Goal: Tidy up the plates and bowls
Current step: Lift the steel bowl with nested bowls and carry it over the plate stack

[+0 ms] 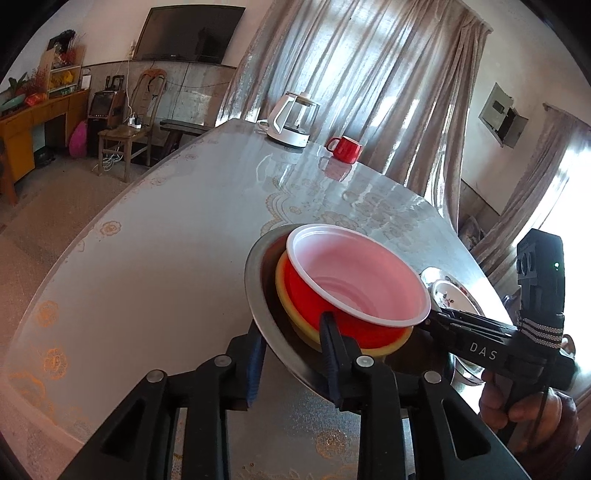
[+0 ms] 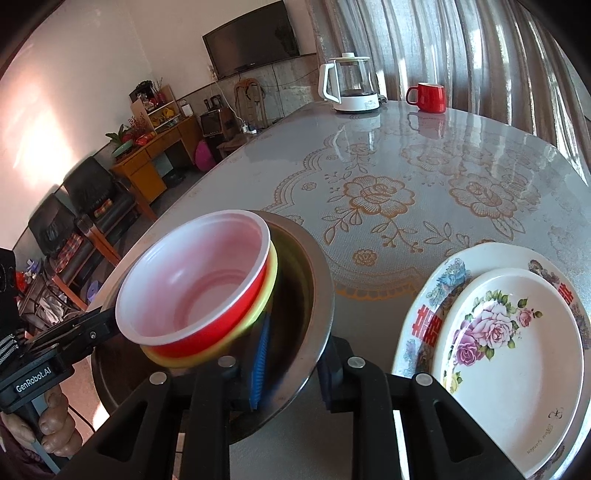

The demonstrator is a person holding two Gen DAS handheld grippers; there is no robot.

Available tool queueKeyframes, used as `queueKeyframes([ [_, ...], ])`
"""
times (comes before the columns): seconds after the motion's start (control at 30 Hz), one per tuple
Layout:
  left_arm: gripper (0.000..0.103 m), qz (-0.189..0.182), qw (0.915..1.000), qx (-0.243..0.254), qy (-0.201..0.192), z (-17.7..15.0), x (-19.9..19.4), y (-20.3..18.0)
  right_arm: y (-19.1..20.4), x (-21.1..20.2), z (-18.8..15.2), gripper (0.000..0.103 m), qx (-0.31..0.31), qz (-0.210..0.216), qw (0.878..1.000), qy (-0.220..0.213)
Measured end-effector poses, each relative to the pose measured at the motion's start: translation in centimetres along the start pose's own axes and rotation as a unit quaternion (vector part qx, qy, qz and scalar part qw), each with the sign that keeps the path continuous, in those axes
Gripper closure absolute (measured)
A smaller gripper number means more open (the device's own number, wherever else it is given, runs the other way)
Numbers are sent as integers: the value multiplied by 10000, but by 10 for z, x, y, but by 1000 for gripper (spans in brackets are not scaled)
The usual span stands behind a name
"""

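While the left gripper (image 1: 291, 332) has its fingers a little apart astride the steel bowl (image 2: 310, 295) rim, red bowl (image 2: 192, 277) nested in yellow bowl (image 2: 273, 269) inside it, right gripper (image 2: 295, 354) clamped on the rim, further right on the table (image 2: 388, 166) – small floral plate (image 2: 509, 339) on a larger plate (image 2: 436, 295).

You are in a lived-in home, in a living and dining room. The surface (image 2: 406, 192), under a lace-patterned cover, carries an electric kettle (image 2: 351, 83) and a red mug (image 2: 426, 96). Beyond the surface hang long curtains (image 1: 369, 81), and a wall-mounted television (image 1: 188, 33), a wooden chair (image 1: 129, 129) and a cluttered wooden sideboard (image 2: 155, 155) line its far side.
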State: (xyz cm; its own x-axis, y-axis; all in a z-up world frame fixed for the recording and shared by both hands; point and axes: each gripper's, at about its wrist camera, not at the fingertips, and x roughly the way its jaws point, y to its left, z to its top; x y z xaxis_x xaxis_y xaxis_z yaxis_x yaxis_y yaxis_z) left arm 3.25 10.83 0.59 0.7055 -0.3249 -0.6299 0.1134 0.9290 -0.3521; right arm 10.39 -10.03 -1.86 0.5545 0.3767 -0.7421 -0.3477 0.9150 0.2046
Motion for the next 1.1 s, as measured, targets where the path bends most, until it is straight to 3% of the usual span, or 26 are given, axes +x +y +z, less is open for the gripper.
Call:
queueKeyframes([
  [0.6,71,-363,9981,483,-139,13,-4,-46,-26,-46,-3,81,347,-53,9984,-445],
  [0.83,59,-770,9939,792,-70,21,4,-83,-49,-75,-9,81,591,-281,9955,-681],
  [1.1,55,-1083,9861,1264,4,26,21,-131,-81,-104,-22,81,934,-643,9899,-856],
])
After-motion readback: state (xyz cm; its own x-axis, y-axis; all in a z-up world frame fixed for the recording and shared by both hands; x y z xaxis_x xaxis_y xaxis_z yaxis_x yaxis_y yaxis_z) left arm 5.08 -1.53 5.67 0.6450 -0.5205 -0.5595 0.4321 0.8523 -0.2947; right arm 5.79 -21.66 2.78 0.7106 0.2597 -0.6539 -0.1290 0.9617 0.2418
